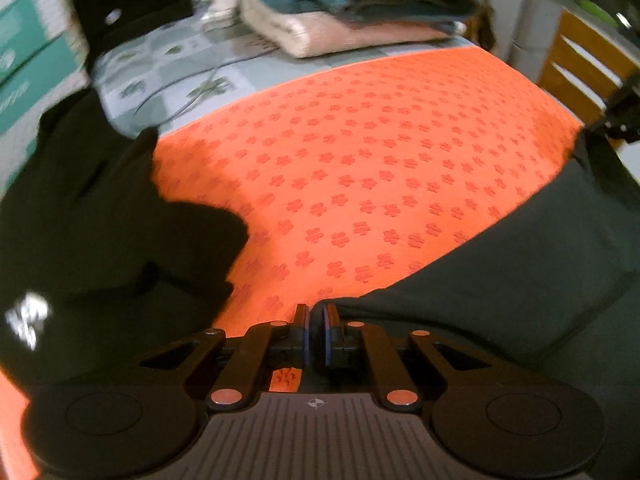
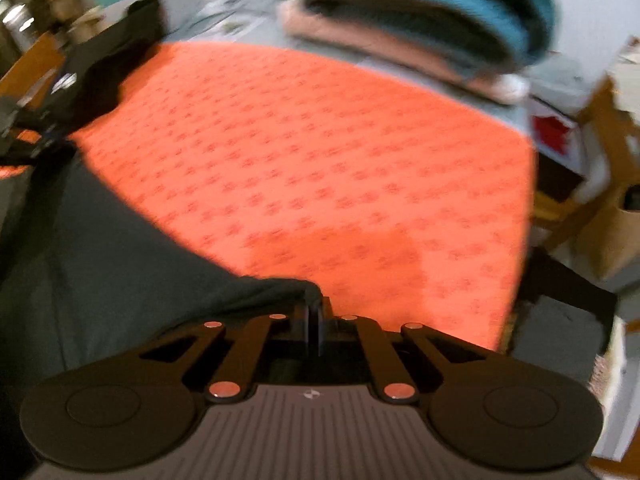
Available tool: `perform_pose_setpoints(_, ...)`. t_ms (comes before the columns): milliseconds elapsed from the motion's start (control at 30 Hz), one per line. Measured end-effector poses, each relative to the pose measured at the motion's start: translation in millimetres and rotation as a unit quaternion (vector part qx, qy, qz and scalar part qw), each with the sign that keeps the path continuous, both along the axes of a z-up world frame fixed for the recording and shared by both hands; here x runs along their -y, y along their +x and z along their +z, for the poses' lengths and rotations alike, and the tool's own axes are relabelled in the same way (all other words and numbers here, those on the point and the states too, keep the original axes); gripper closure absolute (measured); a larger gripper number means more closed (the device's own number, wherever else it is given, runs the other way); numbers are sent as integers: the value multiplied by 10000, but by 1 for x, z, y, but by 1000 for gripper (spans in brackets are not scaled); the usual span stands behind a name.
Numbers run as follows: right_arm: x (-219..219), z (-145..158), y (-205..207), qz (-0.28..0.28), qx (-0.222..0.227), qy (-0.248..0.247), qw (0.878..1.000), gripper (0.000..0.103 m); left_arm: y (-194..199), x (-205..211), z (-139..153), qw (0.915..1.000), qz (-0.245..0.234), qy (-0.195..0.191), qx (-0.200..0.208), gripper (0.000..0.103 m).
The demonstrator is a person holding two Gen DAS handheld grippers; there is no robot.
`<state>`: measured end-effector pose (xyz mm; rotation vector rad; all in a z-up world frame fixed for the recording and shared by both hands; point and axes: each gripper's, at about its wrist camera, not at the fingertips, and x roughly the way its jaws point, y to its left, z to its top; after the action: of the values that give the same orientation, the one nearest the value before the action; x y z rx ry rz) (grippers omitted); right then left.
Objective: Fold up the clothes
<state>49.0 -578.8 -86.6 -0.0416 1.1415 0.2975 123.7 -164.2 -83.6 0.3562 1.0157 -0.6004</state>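
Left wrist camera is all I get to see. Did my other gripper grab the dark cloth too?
Observer: Yes. The right gripper is shut on a corner of the dark cloth.
Operator: What's past the orange mat on that side?
Observer: A brown box, cardboard by the look of it, sits off beyond the edge of the orange mat.
Operator: Is there anything else over there?
Observer: A red-and-white thing just past the mat's far corner. It is too blurred to name.
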Motion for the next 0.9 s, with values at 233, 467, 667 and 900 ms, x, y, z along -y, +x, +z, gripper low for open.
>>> perform_pose_setpoints(233,9,-13,-6,-351,58,44,9994,88,11,-21,-3,9912,994,-728,-485,93)
perform_pose_setpoints(467,-3,15,-19,-80,381,-408,9984,71,5,-34,18,9874,1087,-1068,-419,75)
perform_pose_setpoints(667,-27,42,-35,65,705,-526,9961,70,-16,-57,42,9818,1547,-1097,-99,71)
perform_pose_setpoints(900,-58,59,-60,124,911,-258,9954,68,-64,-79,54,9765,2001,-775,175,70)
